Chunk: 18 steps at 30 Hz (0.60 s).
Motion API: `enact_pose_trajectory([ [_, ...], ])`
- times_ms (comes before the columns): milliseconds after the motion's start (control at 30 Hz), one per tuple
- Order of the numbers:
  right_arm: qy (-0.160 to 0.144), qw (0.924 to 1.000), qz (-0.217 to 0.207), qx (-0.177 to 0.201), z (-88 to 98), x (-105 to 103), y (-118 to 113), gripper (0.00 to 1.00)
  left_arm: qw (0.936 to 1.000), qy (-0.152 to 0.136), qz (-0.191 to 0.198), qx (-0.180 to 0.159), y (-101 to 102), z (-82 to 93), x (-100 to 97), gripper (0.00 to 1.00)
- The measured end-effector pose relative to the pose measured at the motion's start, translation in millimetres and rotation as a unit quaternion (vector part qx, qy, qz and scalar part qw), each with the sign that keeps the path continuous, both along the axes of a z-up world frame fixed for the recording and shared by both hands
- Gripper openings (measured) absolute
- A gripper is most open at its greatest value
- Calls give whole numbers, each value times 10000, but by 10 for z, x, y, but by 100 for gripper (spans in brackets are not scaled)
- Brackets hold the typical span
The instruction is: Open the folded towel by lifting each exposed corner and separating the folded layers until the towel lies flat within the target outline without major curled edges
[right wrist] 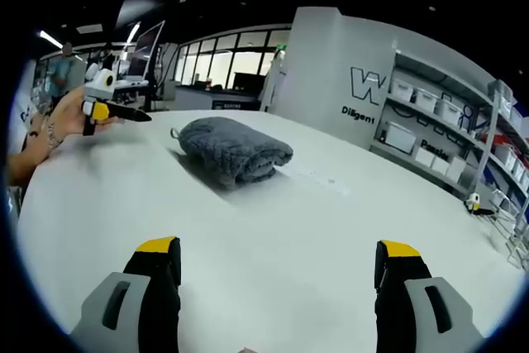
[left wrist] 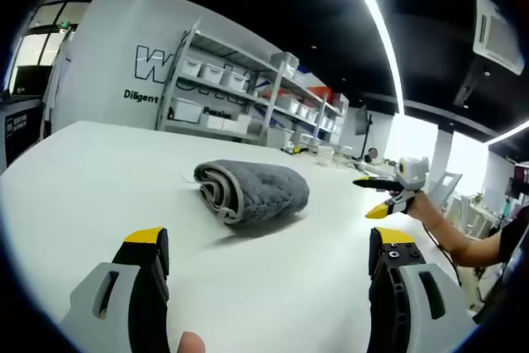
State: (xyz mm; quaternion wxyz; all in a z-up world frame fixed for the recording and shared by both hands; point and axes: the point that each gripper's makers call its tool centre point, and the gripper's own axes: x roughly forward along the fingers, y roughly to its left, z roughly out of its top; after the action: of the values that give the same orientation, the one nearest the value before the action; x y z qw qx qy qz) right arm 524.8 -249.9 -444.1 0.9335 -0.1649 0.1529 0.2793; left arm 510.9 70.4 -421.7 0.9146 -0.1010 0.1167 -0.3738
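While the grey folded towel [left wrist: 252,190] lies untouched on the white table [left wrist: 99,171], the left claw [left wrist: 269,245] hangs in front of it with its jaws spread wide and nothing between them. In the left gripper view the towel sits ahead of the claw, slightly toward its left jaw, well apart from both tips, its rolled layered end turned toward the camera. Off to the claw's right, the right claw [left wrist: 374,196] hovers above the table in a person's hand, beside the towel and apart from it.

In the right gripper view the right claw [right wrist: 277,254] is likewise wide open and empty, and the towel [right wrist: 234,149] lies ahead and left of it, well apart. The left claw [right wrist: 128,111] floats beyond the towel's far left side.

No target outline is visible on the table. The likely trouble: pinching several layers at once, which would drag the whole bundle instead of peeling it open.
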Motion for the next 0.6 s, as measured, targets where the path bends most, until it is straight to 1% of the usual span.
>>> enact_pose_trajectory([
  [300,13,10000,2,54,12,-5,1,100,10000,-6,-1,-9,9,15,-1,100],
  [433,-26,10000,-82,-41,15,5,-35,100,10000,-29,1,-36,17,34,-1,100],
  [533,-20,10000,-32,80,39,-8,-14,100,9998,-60,-79,-182,0,93,-22,100],
  [600,-66,9998,43,195,65,-8,17,100,9997,-57,-92,-212,6,101,-23,100],
])
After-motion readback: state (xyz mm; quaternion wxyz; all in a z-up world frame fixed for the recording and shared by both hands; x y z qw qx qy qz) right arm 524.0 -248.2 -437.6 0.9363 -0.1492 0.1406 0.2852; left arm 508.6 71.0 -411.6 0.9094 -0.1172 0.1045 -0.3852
